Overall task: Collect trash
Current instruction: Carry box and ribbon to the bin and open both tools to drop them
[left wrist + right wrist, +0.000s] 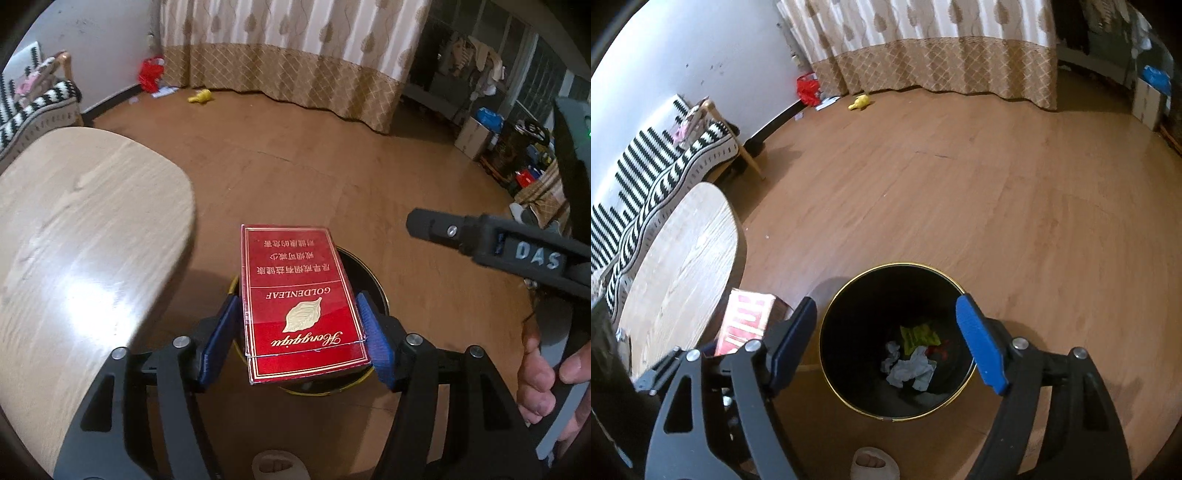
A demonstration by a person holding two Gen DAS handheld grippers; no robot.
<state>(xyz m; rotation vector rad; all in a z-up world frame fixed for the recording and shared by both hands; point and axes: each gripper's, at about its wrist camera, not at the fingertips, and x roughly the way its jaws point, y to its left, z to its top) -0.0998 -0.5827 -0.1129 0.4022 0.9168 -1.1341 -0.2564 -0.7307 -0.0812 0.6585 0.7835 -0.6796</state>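
Observation:
A red cigarette box (299,295) printed with a gold leaf lies between the blue pads of my left gripper (298,297). The right pad touches its edge, while a thin gap shows at the left pad, so the jaws stand open around it. The box hangs over a black bin with a gold rim (364,273). My right gripper (886,304) hovers open and empty above the bin (871,302). Crumpled white paper (908,369) and a yellow-green wrapper (919,334) lie inside. The red box (746,321) shows at the left of the right wrist view. One right finger (421,223) reaches in from the right.
A round wooden table (683,258) stands left of the bin, with a striped sofa (646,184) behind it. A yellow toy (858,101) and a red bag (807,90) lie by the curtain. Boxes and clutter (517,155) line the right wall. A slippered foot (873,461) is near the bin.

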